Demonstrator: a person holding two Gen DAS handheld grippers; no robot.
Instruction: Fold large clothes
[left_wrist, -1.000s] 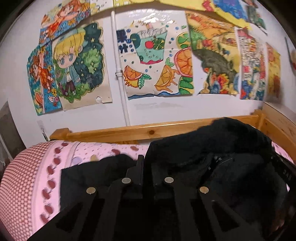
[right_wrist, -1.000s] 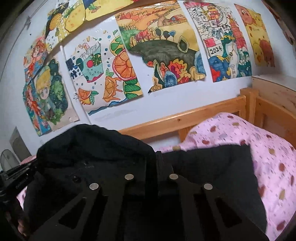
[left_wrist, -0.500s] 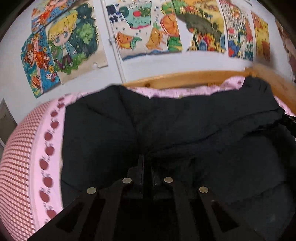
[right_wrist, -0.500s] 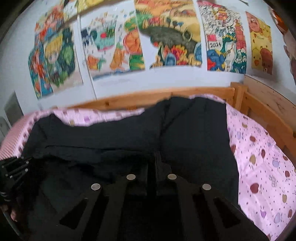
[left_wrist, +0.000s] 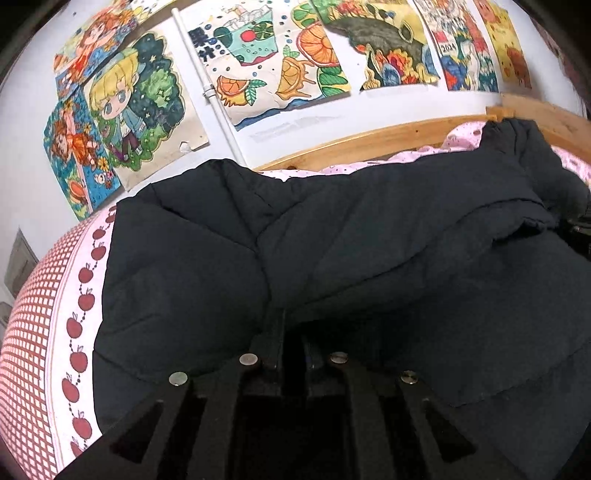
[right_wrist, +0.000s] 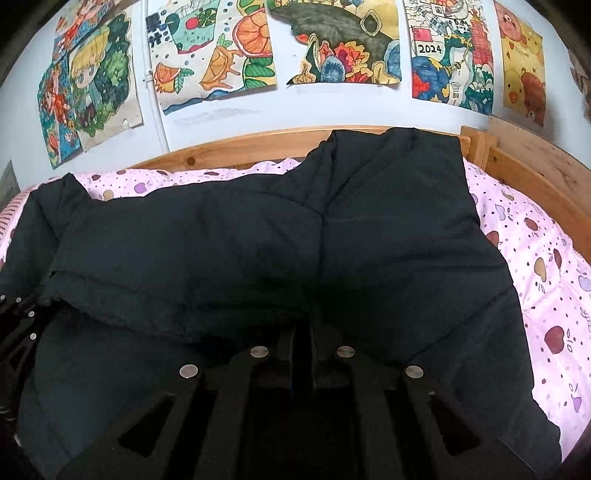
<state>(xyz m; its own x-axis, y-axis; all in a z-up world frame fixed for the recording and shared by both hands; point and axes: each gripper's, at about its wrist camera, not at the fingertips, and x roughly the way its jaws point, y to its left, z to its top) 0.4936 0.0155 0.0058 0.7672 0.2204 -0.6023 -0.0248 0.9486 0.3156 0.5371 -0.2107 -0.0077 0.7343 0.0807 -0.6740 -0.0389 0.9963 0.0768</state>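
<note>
A black padded jacket (left_wrist: 369, 251) is being spread across the bed, filling the centre and lower part of both wrist views, with one layer lying folded over another. The left gripper (left_wrist: 293, 332) is being held at the bottom centre of the left view, fingers nearly together and clamped on a fold of the jacket fabric. The right gripper (right_wrist: 303, 332) is being held at the bottom centre of the right view, fingers likewise pinched on the jacket's near edge. The left gripper is also being seen at the lower left edge of the right view, against the jacket. A pink bedsheet with apple and heart prints (right_wrist: 546, 266) is being covered by the jacket; it is showing at the right of the right view and at the lower left of the left view. A wooden bed frame (right_wrist: 240, 147) is being seen behind the jacket. Coloured drawings (left_wrist: 266, 55) are being displayed on the white wall across the top of both frames.
</note>
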